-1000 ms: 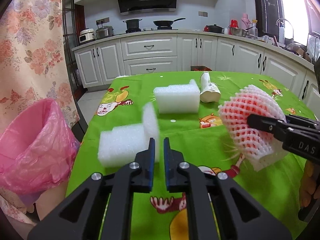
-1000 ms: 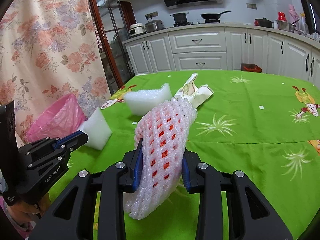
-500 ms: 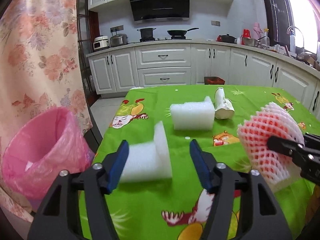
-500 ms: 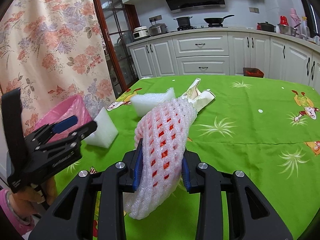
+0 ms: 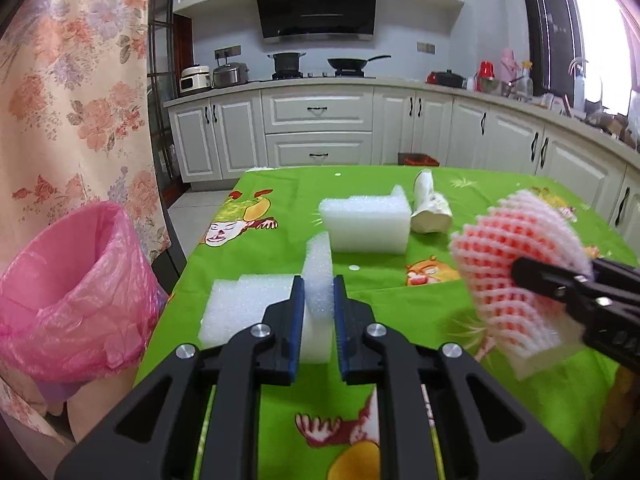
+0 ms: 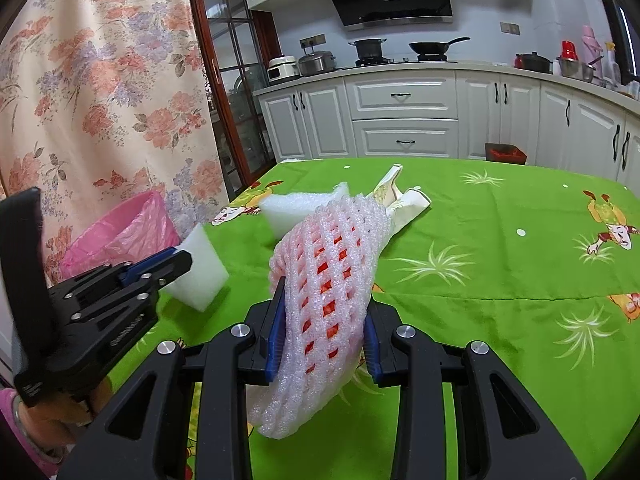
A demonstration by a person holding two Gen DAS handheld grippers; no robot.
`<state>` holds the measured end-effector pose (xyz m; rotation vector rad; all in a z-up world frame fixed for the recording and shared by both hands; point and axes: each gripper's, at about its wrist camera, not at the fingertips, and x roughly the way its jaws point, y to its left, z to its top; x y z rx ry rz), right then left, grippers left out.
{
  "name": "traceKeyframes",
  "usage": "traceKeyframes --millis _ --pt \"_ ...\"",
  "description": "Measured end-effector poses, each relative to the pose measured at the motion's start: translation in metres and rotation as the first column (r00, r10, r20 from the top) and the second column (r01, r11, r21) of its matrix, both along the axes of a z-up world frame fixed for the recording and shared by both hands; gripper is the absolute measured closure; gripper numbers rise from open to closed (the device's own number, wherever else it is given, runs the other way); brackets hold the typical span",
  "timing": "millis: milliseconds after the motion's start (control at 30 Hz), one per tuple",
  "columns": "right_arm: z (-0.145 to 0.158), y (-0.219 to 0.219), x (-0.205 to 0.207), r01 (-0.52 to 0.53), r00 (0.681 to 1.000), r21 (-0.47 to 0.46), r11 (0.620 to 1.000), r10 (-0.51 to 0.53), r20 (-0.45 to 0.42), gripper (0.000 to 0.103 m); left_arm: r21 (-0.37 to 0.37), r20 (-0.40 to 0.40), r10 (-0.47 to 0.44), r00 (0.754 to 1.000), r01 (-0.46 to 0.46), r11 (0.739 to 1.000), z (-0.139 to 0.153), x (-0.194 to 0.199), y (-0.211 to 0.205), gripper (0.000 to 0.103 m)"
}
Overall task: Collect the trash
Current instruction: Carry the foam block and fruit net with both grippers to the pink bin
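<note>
My left gripper [image 5: 318,286] is shut on the upright flap of a white L-shaped foam piece [image 5: 248,306] that lies on the green tablecloth [image 5: 400,312]. The same foam piece [image 6: 200,270] shows in the right wrist view, with the left gripper [image 6: 182,258] on it. My right gripper [image 6: 324,308] is shut on a pink-and-white foam fruit net [image 6: 332,272] and holds it above the table. That net [image 5: 516,256] shows at the right of the left wrist view. A second white foam block [image 5: 366,226] and a crumpled white paper carton [image 5: 430,210] lie further back.
A bin lined with a pink bag [image 5: 60,296] stands off the table's left edge, beside a floral curtain [image 5: 60,100]. It also shows in the right wrist view [image 6: 120,236]. White kitchen cabinets [image 5: 320,128] run behind the table.
My left gripper opened wide, then shut on the upright flap of the L-shaped foam piece. My right gripper kept the fruit net and stayed about in place.
</note>
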<state>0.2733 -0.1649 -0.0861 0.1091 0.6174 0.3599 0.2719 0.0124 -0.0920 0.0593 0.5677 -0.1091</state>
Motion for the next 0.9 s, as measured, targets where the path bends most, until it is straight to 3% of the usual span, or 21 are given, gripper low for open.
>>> traceKeyframes --millis 400,900 --pt "0.013 0.019 -0.016 -0.040 0.998 -0.025 0.999 0.041 0.040 0.071 -0.055 0.068 -0.023 0.997 0.027 0.998 0.032 -0.052 0.007 0.089" --pt "0.052 0.085 -0.028 -0.190 0.972 -0.041 0.981 0.194 0.130 0.071 -0.073 0.191 0.078 0.979 -0.065 0.995 0.072 -0.091 0.062 0.089"
